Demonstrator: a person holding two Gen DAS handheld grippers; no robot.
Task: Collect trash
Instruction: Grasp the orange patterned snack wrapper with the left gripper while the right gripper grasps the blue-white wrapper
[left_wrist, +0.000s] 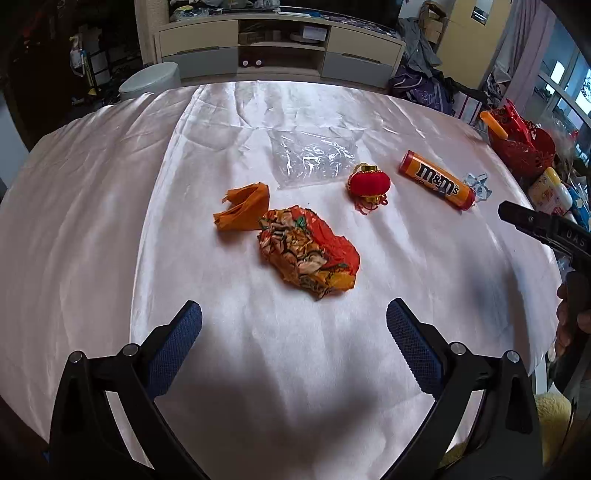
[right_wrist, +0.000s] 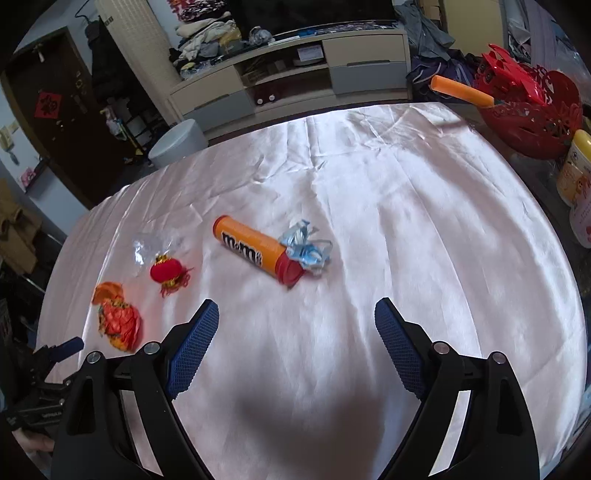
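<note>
White satin tablecloth (left_wrist: 110, 206) carries trash mid-surface: crumpled orange wrapper (left_wrist: 308, 254), orange paper scrap (left_wrist: 242, 206), clear plastic bag (left_wrist: 312, 157), M&M's tube (left_wrist: 437, 180) touching blue-silver wrapper (right_wrist: 306, 245), red lantern ornament (left_wrist: 368, 184). Red basket (right_wrist: 535, 125) at far right edge. Left gripper (left_wrist: 293, 314), right gripper (right_wrist: 297, 314): jaws wide apart, empty.

Left gripper (left_wrist: 294, 314) spread wide, empty, near crumpled wrapper (left_wrist: 308, 251)

Wrapper (left_wrist: 308, 251) near table (left_wrist: 92, 206) middle; paper scrap (left_wrist: 242, 208) touching its left; lantern (left_wrist: 368, 183), candy tube (left_wrist: 437, 180) further right.
</note>
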